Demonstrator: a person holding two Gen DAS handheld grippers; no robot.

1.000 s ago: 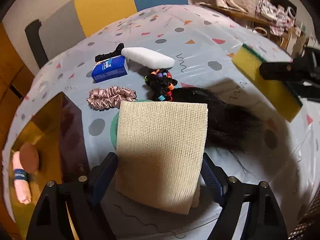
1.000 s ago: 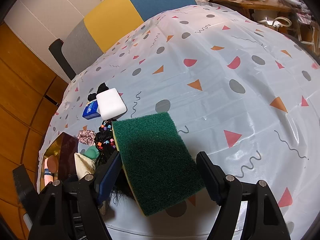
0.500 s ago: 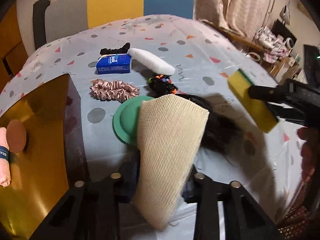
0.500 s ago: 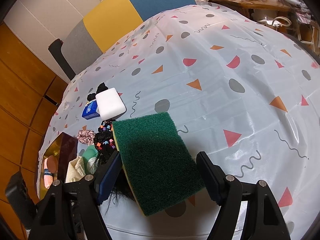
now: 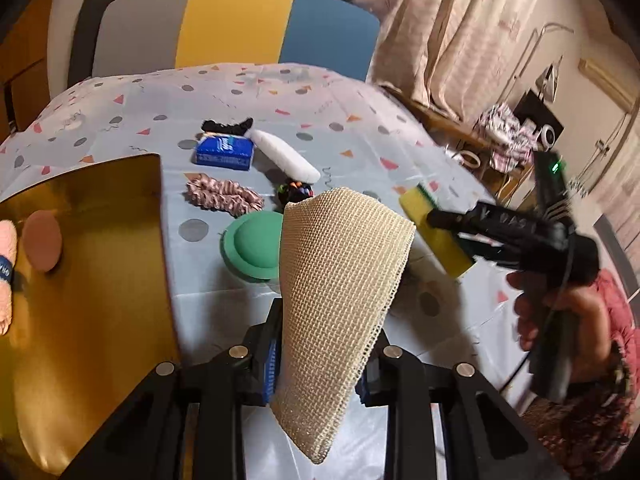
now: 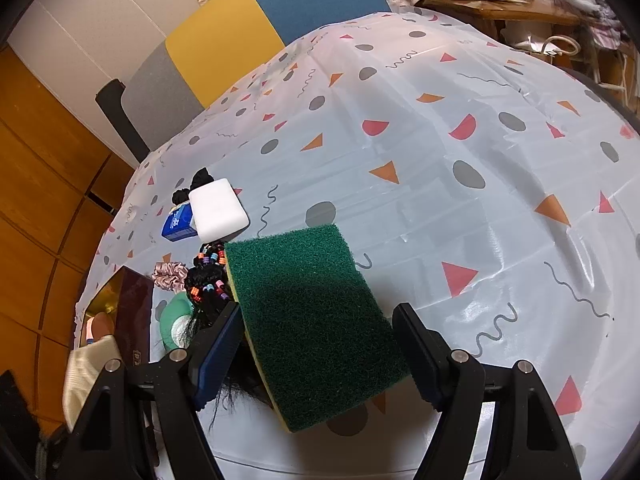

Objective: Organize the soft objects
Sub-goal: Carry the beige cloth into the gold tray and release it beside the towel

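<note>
– Cloth nearest?
– Yes: beige mesh cloth [image 5: 340, 280], caught low down in the left gripper [image 5: 320, 360]. Jaws closing on it, fabric between the pads, upper part fanned out and raised off the table.
– And on the other side?
– Right gripper [image 6: 316, 332], clamped on a sponge [image 6: 308, 304]. Green scouring face up, yellow foam beneath, one pad at each long edge. Held clear of the patterned tablecloth [image 6: 440, 160]. Handle wrapped by a hand [image 5: 568, 320], visible from the left wrist view.
– Left of the cloth?
– Gold-lined box [image 5: 100, 280], open on top. Inside, a rolled pink towel [image 5: 6, 264] with a dark band, and just beside it a round brown puff [image 5: 42, 246].
– Further out on the table?
– Green domed pad [image 5: 254, 246] just past the cloth, partly hidden by it. Next, a pink satin scrunchie [image 5: 224, 196], near the pad but apart from it. Alongside, a black hairpiece with coloured beads [image 6: 208, 276], mostly hidden behind the cloth from the left wrist.
– Beyond those?
– White foam block [image 5: 286, 156], set against a blue packet [image 5: 225, 152]. Behind the packet, touching it, a black scrunchie [image 5: 226, 127].
– Farthest?
– Chair back [image 5: 240, 24] in grey, yellow and blue panels, at the table's far edge.
</note>
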